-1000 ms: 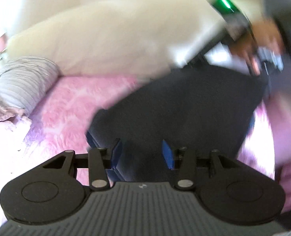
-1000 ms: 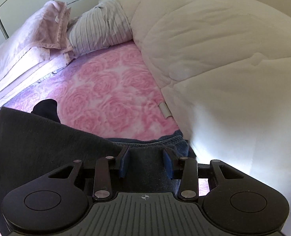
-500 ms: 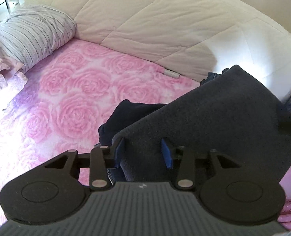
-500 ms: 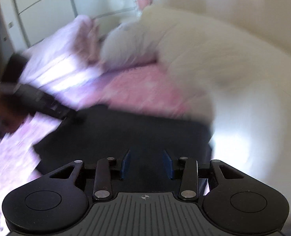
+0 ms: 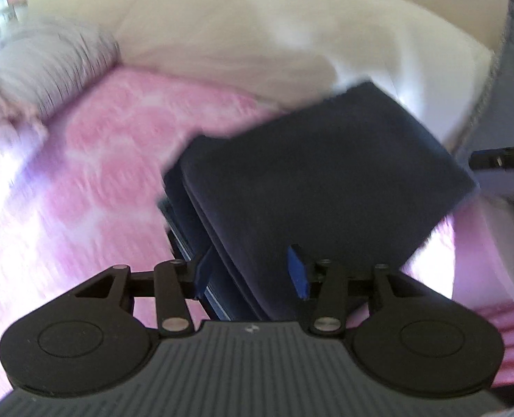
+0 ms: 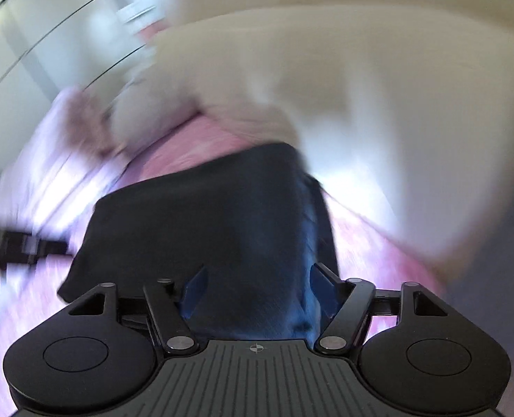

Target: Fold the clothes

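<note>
A dark navy garment (image 5: pixel 319 173) lies folded in several layers on the pink rose-patterned bedsheet (image 5: pixel 93 160). My left gripper (image 5: pixel 251 272) has its blue pads on either side of the garment's near edge, jaws partly closed around the folded layers. In the right wrist view the same garment (image 6: pixel 222 215) stretches ahead, and my right gripper (image 6: pixel 255 288) has its jaws spread wide with the cloth lying between them. Both views are blurred by motion. The other gripper shows as a dark bar at the left edge of the right wrist view (image 6: pixel 24 246).
A cream quilted headboard (image 5: pixel 257 34) curves behind the bed. A grey striped pillow (image 5: pixel 48 66) and pink bedding (image 6: pixel 48 146) lie at the far left. White wardrobe doors (image 6: pixel 48 34) stand beyond. A grey cushion edge (image 5: pixel 510 69) is at the right.
The garment has been laid down folded on the bed. My right gripper's jaws have spread wider than half a second ago. Both cameras have swung.
</note>
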The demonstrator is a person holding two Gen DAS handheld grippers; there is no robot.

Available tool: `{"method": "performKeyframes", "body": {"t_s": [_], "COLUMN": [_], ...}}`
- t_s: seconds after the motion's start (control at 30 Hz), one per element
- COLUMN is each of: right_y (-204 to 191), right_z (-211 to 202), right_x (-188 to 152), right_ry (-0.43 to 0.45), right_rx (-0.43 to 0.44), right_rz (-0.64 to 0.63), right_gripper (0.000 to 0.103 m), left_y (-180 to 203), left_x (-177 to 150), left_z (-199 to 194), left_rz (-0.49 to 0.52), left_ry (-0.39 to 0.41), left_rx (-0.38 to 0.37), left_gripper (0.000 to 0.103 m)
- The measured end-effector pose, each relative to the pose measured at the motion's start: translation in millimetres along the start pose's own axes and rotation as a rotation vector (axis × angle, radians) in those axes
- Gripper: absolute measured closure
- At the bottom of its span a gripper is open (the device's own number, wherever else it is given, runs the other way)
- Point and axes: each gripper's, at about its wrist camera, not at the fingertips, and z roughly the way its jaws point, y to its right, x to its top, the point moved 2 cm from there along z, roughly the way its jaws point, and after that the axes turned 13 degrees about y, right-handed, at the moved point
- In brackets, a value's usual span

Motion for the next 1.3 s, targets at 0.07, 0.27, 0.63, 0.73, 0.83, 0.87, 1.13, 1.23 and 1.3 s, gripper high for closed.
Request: {"method": "performKeyframes", "body": {"t_s": [0.07,0.27,0.63,0.73,0.83,0.87,1.13,1.23,1.3], "right_y": [14,38,32,17,-9,-18,-95,-125,-145], "right_z": [4,32,15,-8,-33,-42,-125,-158,-179], "right_x": [-9,-11,-10,-15,-32,-38,-107,-136,-153], "right_ry": [-0.022,-0.090,-0.112,-0.064,-0.039,-0.031,0.043,0.070,0.097], "right_rx": [0.022,0.029,0.029,-0.005,-0.045,-0.058,-0.192,-0.240,-0.255], "right_rz": [0.135,0.278,0.173,0.136,0.069,0.047,0.004,0.003,0.001], "right_gripper": [0.035,0.082,0.060,0.050,0.034,0.033,0.033,0.033,0.033], "left_y": [3,5,15,25,37,42,84,96,103], "left_x": [-11,-13,-13,-15,-23,-27,-77,-100,-116], "left_z": [5,11,-2,-19,-40,-48,-130,-166,-190], "left_rz": [-0.019,-0.048,-0.021,-0.001,0.019,0.023,0.020,-0.017,-0.043], "left_ry": [-0.015,-0.034,-0.013,0.017,0.050,0.062,0.182,0.224,0.251], "left_rx": [0.007,0.016,0.084,0.117,0.148,0.153,0.138,0.119,0.104], "left_gripper": [0.061,0.057,0.054,0.056,0.052,0.046,0.023,0.021,0.021]}}
